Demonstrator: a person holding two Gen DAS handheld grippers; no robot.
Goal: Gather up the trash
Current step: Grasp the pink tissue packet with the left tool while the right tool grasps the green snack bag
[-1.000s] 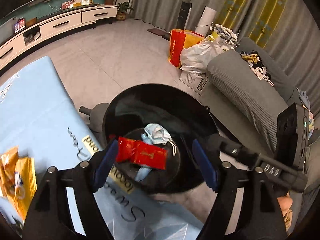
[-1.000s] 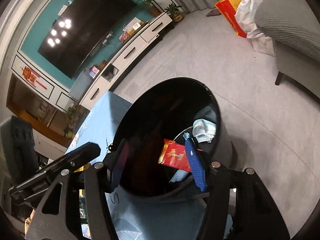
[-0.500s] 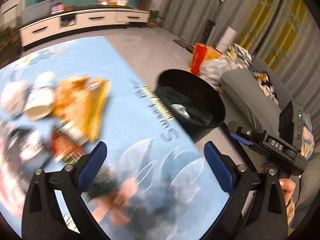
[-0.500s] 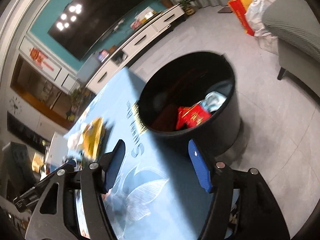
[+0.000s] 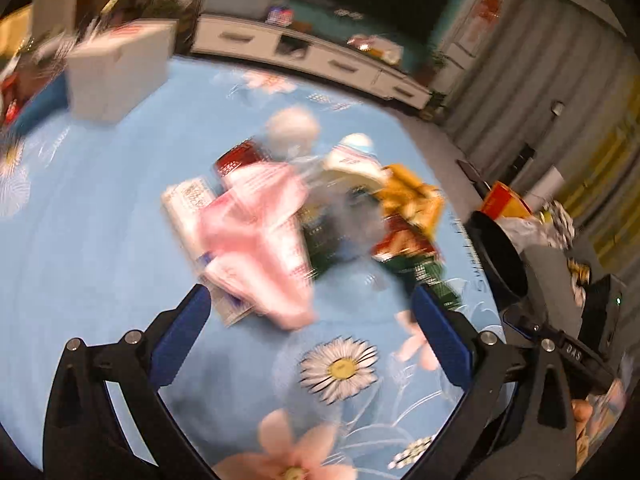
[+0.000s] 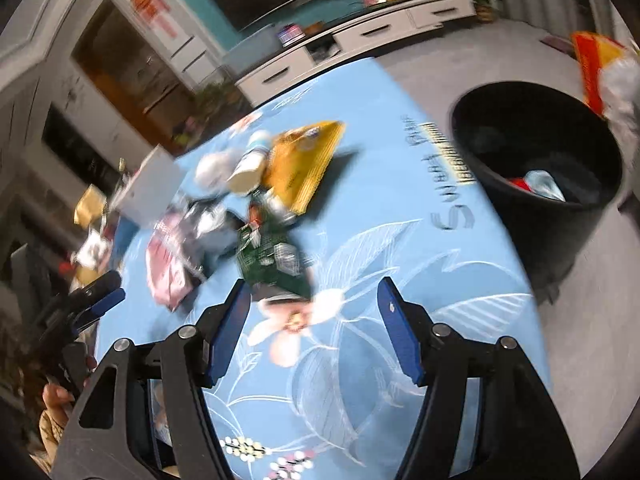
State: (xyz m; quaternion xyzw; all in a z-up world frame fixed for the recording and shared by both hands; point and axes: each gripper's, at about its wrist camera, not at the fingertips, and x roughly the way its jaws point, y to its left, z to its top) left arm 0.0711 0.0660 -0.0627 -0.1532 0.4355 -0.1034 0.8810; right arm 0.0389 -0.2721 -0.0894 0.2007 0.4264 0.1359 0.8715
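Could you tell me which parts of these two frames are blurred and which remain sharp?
Left wrist view: the trash pile is heavily motion-smeared, while the left gripper fingers stay sharp. Right wrist view: the pile and black bin are softly smeared, with fisheye bending at the edges.

The left gripper [image 5: 308, 312] has two flat blue fingers [image 5: 180, 330] on black plastic arms. The arms have triangle holes cut in them and small round silver screws on top. The right gripper [image 6: 316, 328] looks the same, with blue pads [image 6: 400, 336] and black arms. In the left view the other tool has white letters on its black body and a tiny green light. A bit of bare skin shows on the left hand [image 6: 54, 398] gripping a black handle.
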